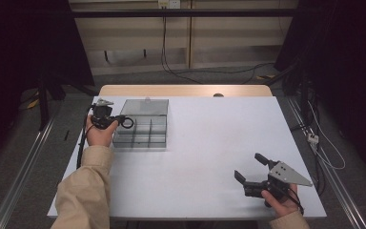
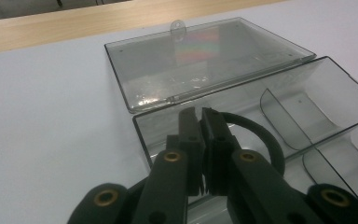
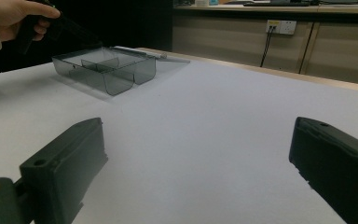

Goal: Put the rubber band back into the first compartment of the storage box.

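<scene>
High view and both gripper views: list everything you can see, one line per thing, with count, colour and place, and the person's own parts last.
Table: one, white top, centre of the high view.
Box: one, clear grey plastic with dividers, left part of the table, open.
Lid: one, clear grey, laid back flat behind the box.
Ring: one, black, held over the box's left end.
Wooden surface: one, light brown, along the table's far edge.
Cables: several, black, on the floor beyond the table.
Wall socket: one, white, on the far wall.
Left gripper: one, black, shut on the ring.
Right gripper: one, black, open, near right of the table.
Sleeves: two, beige, bottom edge.
</scene>
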